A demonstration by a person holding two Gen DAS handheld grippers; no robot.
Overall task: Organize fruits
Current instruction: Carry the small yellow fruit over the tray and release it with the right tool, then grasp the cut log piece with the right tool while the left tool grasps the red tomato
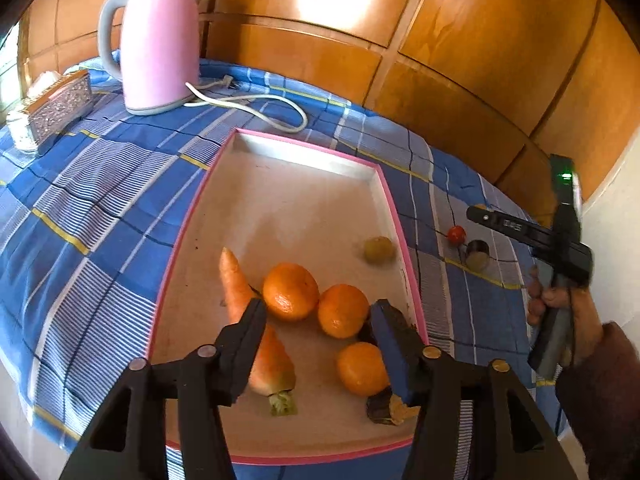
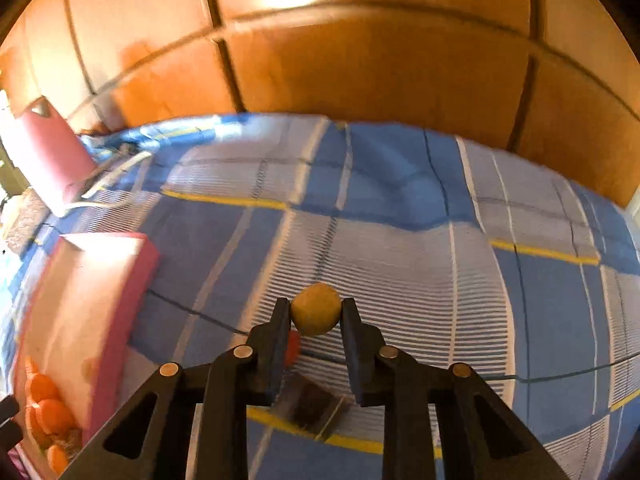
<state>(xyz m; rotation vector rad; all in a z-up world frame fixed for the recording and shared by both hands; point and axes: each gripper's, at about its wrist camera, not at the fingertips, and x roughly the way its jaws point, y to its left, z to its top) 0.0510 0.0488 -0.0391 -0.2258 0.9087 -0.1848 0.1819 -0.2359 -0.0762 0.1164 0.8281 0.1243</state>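
A pink-rimmed tray [image 1: 394, 204] lies on the checked cloth and holds three oranges [image 1: 291, 291], a carrot [image 1: 240, 296], a yellow-green fruit [image 1: 378, 249] and a dark piece [image 1: 386, 410]. My left gripper [image 1: 318, 312] is open above the tray's near end, over the oranges. My right gripper [image 2: 316, 312] is shut on a small yellow-green round fruit [image 2: 316, 309] above the cloth, right of the tray [image 2: 120, 312]. A small red fruit [image 1: 456, 234] lies on the cloth; it also shows behind the left finger in the right wrist view [image 2: 293, 350].
A pink kettle [image 1: 158, 42] with a white cord [image 1: 260, 104] stands behind the tray. A silver box [image 1: 60, 106] and a small jar [image 1: 20, 130] are at the far left. A wooden panel wall [image 1: 460, 60] backs the table. The cloth's right edge [image 1: 532, 240] is near.
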